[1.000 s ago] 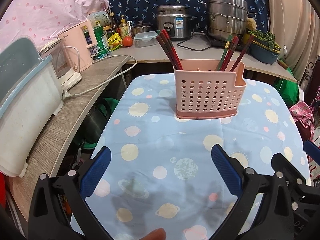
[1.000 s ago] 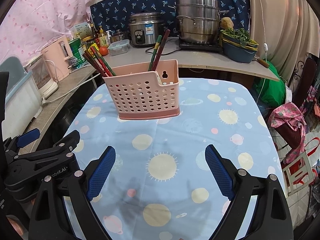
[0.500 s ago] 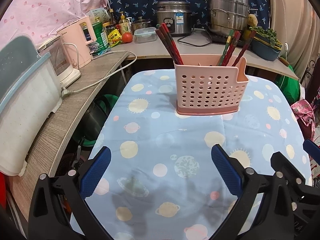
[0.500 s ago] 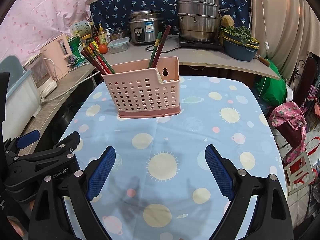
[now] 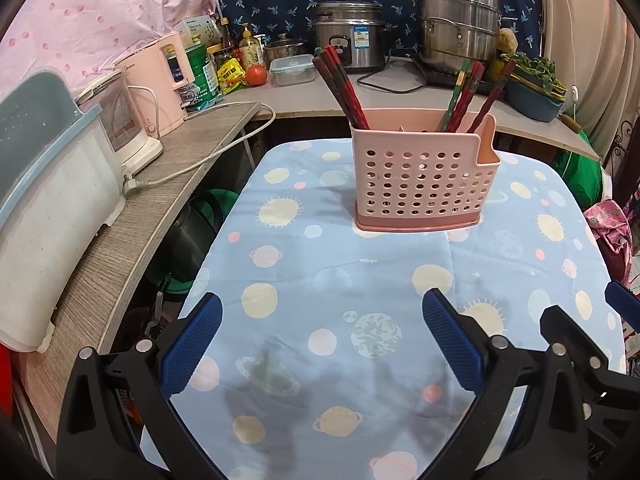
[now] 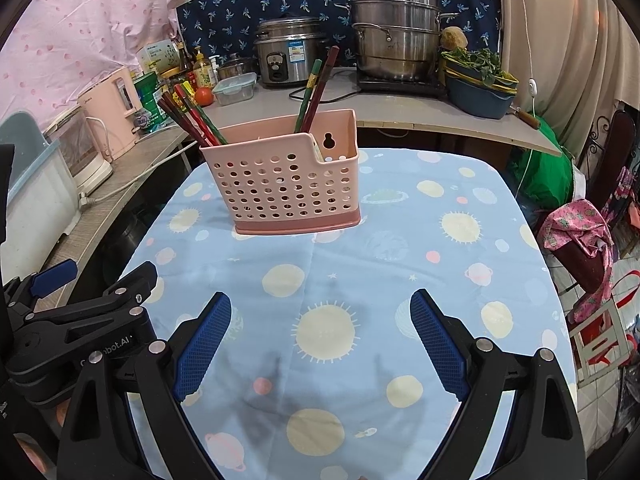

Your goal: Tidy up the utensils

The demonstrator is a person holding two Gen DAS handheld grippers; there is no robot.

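Your left gripper and right gripper both stand empty, fingers wide apart. The perforated pink plastic utensil basket holds red and green chopsticks upright.

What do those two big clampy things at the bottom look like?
Both are the same: the left tool and the right tool have chunky black plastic arms with silver rivets, tipped with blue dimpled rubber pads. White lettering marks the left tool's side.

Pink perforated caddy, red and green chopsticks, blue planet-print tablecloth
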